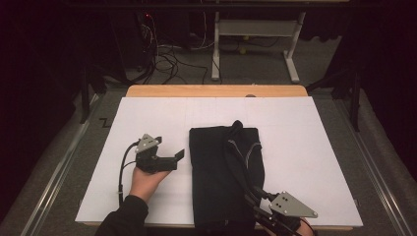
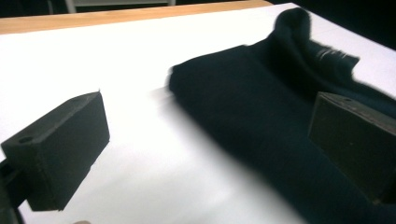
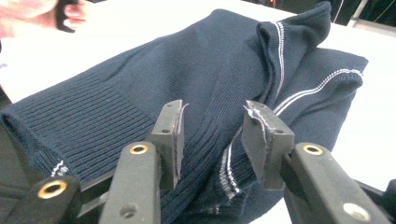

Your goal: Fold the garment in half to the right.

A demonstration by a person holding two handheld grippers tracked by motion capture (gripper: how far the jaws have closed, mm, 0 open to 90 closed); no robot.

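With the left tongs gaping empty beside the folded sweater and the right tongs part-open astride a ribbed fold, I'd nip that fold squarely before lifting.

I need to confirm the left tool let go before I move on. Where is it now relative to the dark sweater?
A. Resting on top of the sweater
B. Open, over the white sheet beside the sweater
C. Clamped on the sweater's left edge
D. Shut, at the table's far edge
B: the left tool stands open with nothing between its jaws, over the white sheet, just left of the sweater.
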